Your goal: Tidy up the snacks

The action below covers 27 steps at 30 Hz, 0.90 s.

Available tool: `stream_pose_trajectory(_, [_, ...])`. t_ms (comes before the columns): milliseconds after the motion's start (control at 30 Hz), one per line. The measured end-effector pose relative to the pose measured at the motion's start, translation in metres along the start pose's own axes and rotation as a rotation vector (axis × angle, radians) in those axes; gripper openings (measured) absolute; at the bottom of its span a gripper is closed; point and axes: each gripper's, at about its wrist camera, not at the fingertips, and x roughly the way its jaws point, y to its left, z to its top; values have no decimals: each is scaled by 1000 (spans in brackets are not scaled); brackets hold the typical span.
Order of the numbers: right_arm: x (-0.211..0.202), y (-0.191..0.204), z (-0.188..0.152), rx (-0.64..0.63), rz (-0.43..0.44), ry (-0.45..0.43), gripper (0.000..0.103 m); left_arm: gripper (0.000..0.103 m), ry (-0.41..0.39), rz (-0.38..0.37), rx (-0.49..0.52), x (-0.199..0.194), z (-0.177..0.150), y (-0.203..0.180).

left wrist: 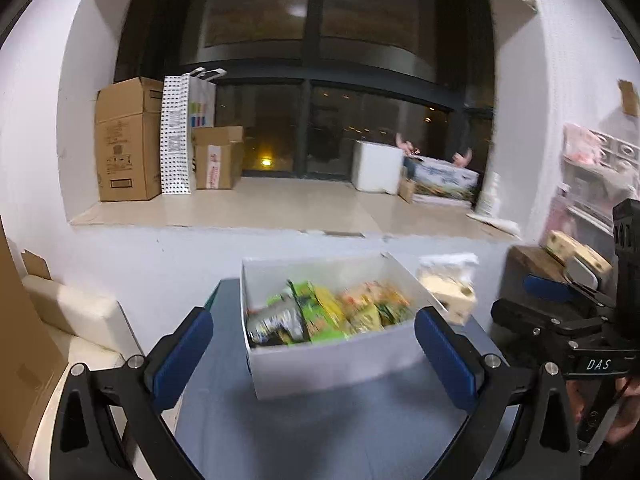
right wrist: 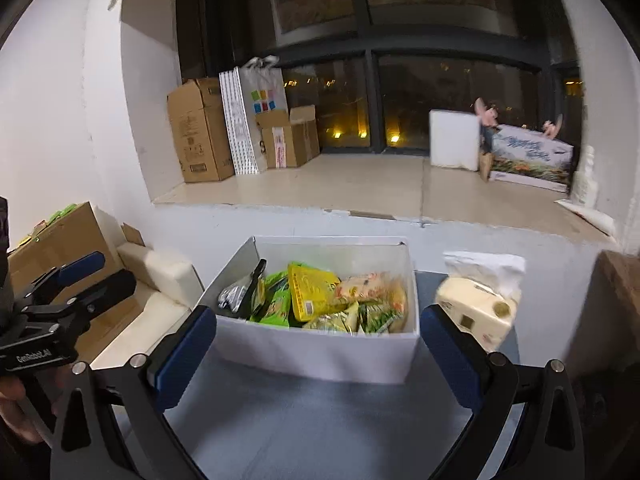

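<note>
Jaws: both pairs spread wide and hold nothing; the left gripper (left wrist: 314, 344) and the right gripper (right wrist: 318, 346) hang side by side over the near part of the grey tabletop (right wrist: 320, 420), facing the box.
Snacks: a heap of packets (right wrist: 320, 300), green, yellow, orange and one dark, lies in the white box (right wrist: 320, 352), which stands on the tabletop just ahead of both grippers.
Progress: judging by the full box and bare tabletop, most of the gathering looks done; the packets lie jumbled, so tidying may remain.
Left out: a cream-coloured pack (right wrist: 476, 312) with a white crinkled top sits just right of the box; what it is I cannot tell.
Around: cardboard boxes (left wrist: 128, 140) and a dotted paper bag (left wrist: 176, 136) stand well apart on the window ledge (left wrist: 280, 204); another cardboard box (right wrist: 64, 240) and white foam blocks (right wrist: 160, 272) lie left of the tabletop.
In the way: nothing between jaws and box; the pictures are blurred.
</note>
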Motion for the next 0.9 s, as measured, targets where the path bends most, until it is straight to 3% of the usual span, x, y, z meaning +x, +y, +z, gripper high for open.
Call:
stream_pose_trajectory(100, [-27, -1, -23, 34, -9, 5, 103, 103, 26, -28, -7, -19, -14, -7])
stream_pose_trajectory(200, [-44, -5, -42, 80, 37, 50, 103, 103, 45, -63, -14, -31, -30, -15])
stream_pose_trajectory(333, [-66, -6, -62, 112, -19, 56, 103, 103, 47, -40, 2, -42, -47, -27])
stream_pose_trajectory(900, [-81, -6, -68, 111, -23, 32, 103, 103, 74, -68, 41, -46, -50, -44])
